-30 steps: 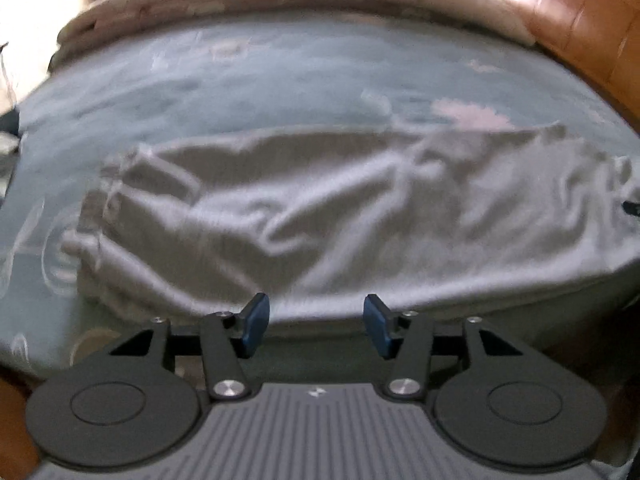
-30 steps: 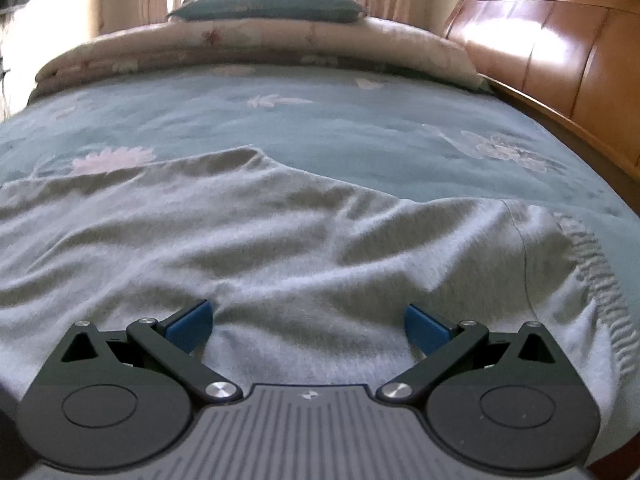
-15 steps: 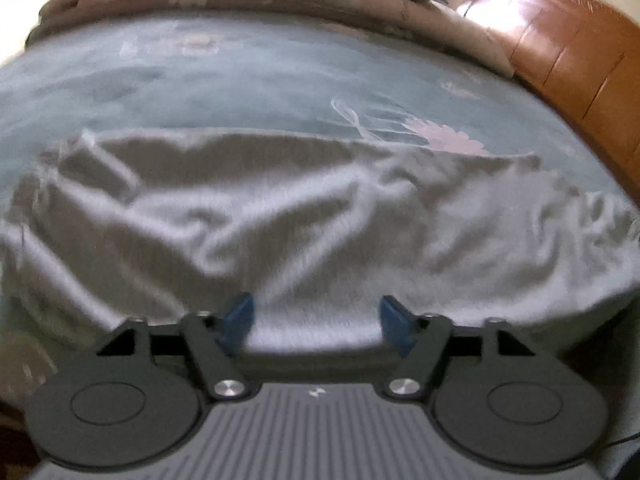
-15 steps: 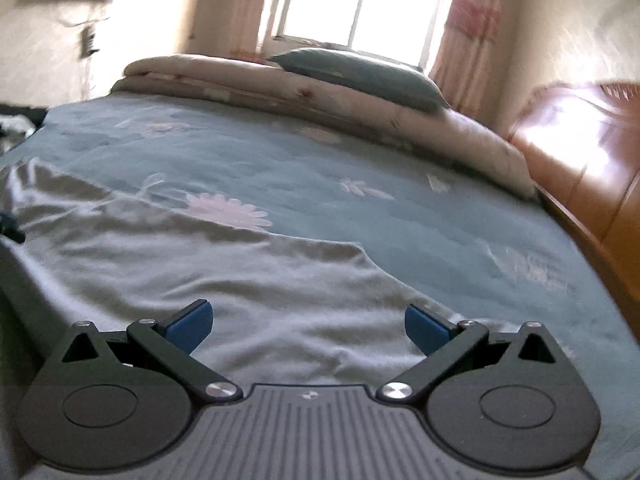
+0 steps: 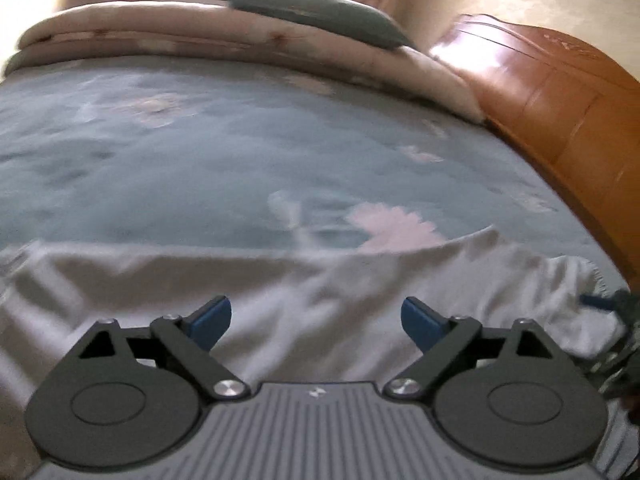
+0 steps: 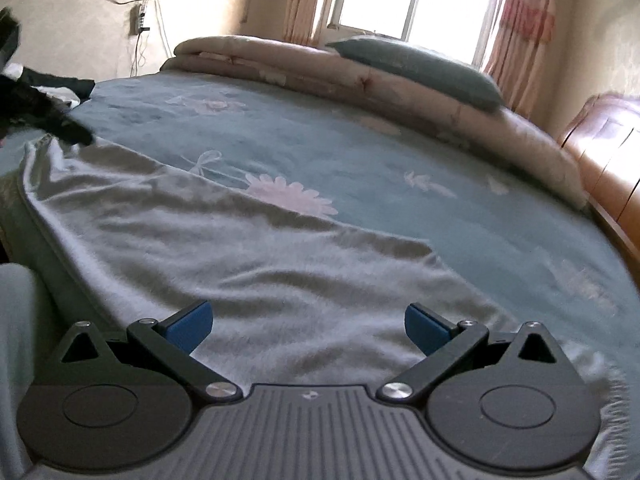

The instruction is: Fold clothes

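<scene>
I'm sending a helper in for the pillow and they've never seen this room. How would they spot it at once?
Start at the wooden headboard and follow the rolled beige quilt along the window side of the bed. The pillow lies on top of that quilt: the only dark teal cushion there, plain, not flowered.

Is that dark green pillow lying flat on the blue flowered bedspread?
No, the pillow rests on top of the folded pink quilt at the far side of the bed, not on the bedspread.

Teal floral bed (image 6: pixel 400 152), grey garment (image 6: pixel 240 264) spread, folded quilt (image 6: pixel 320 68)
</scene>
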Motion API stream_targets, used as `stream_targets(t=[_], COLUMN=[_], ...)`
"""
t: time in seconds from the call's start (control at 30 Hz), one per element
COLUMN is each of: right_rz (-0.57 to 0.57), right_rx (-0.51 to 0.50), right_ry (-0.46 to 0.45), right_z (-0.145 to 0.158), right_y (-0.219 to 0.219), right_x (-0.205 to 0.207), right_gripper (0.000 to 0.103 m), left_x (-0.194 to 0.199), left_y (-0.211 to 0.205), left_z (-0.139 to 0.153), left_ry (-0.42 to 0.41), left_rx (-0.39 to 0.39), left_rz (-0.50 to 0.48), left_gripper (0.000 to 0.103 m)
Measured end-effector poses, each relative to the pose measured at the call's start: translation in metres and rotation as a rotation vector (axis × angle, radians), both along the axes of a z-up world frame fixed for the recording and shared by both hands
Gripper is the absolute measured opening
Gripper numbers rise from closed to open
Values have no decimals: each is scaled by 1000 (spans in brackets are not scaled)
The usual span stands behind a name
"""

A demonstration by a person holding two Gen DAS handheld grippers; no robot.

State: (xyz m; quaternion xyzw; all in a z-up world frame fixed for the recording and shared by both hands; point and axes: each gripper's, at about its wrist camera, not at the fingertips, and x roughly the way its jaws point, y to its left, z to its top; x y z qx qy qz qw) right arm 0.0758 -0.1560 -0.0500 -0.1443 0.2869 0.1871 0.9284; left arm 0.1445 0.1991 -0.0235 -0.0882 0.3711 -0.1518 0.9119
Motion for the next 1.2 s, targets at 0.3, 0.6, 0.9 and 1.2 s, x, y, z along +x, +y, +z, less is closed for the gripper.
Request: stream_targets(t=[0.3,0.6,0.9,1.2], right_rz=[-29,-69,-78,-94], right_rx=[67,77,81,80], right_ry=[110,117,105,97], right_z=[-33,-58,-59,-60], right_y=[-14,-28,-26,-25], right_x=[28,41,44,43], right_gripper=[103,103,103,103], left_x=[60,63,82,48], left_y=[-31,47,6,69], left_z=[-53,-47,-61,-39], left_ry=[172,158,143,161], left_rx=[-84,-94,-75,-157], left_rz=[-6,291,95,207], left_gripper=[92,91,92,94])
